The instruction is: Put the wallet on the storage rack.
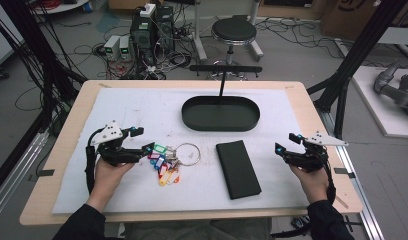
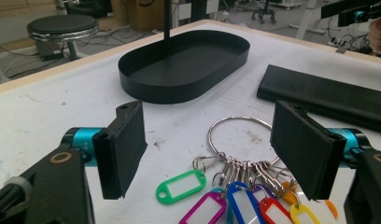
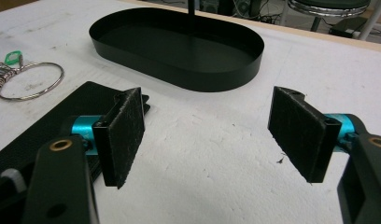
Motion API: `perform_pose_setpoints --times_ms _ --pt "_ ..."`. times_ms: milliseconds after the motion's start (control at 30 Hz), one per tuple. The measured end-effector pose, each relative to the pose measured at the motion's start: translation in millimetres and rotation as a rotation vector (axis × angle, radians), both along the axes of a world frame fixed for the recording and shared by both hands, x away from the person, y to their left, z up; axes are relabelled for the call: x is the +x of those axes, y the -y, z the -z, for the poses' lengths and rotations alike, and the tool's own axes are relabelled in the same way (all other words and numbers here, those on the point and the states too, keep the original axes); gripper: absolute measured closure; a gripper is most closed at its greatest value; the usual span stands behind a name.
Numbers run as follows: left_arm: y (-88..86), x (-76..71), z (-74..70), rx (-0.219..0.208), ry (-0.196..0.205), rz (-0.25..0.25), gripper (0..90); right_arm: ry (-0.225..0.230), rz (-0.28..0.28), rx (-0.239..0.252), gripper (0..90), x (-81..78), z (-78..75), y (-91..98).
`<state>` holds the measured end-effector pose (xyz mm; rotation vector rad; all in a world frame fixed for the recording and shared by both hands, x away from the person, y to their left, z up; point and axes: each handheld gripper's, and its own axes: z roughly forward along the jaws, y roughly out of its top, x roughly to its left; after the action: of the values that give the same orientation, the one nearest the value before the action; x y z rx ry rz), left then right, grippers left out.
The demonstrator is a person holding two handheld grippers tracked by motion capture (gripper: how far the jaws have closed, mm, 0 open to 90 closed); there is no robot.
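A bunch of keys with coloured tags on a metal ring lies on the white mat, left of centre. My left gripper hovers open just left of it; in the left gripper view its jaws stand wide apart with the tags low between them, and neither pad touches them. A flat black case lies right of the keys. A black oval tray sits farther back. My right gripper is open to the right of the case, and its jaws hold nothing above bare mat.
A thin black post rises behind the tray. The white mat covers most of the wooden table. Beyond the far edge are a round stool, computer boxes and floor cables. Black frame struts flank the table.
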<state>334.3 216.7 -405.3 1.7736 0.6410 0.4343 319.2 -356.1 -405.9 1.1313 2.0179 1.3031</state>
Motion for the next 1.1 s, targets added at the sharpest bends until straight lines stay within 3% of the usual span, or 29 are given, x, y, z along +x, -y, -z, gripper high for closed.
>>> perform_pose_setpoints --times_ms 267,433,467,700,867,1100 --pt "-0.6 -0.4 1.3 0.005 -0.005 -0.013 26.6 0.018 -0.043 0.002 27.5 -3.2 -1.6 -7.6" --pt "-2.0 0.4 1.6 0.009 -0.003 -0.03 26.6 0.033 -0.113 -0.001 27.5 -12.8 -5.4 -23.2" --pt "-2.1 0.6 1.7 0.009 -0.003 -0.033 26.6 0.032 -0.146 0.002 27.5 -18.1 -7.0 -31.4" --pt "-2.1 1.7 1.5 0.009 0.006 -0.044 26.6 0.021 -0.241 -0.003 27.5 -33.4 -6.6 -56.3" --pt "-1.8 2.0 1.4 0.008 0.013 -0.048 26.6 0.004 -0.303 -0.028 27.5 -42.2 -3.2 -72.5" --pt "-2.2 2.9 1.8 0.01 0.012 -0.058 26.6 0.0 -0.37 -0.108 27.6 -55.6 3.9 -91.3"
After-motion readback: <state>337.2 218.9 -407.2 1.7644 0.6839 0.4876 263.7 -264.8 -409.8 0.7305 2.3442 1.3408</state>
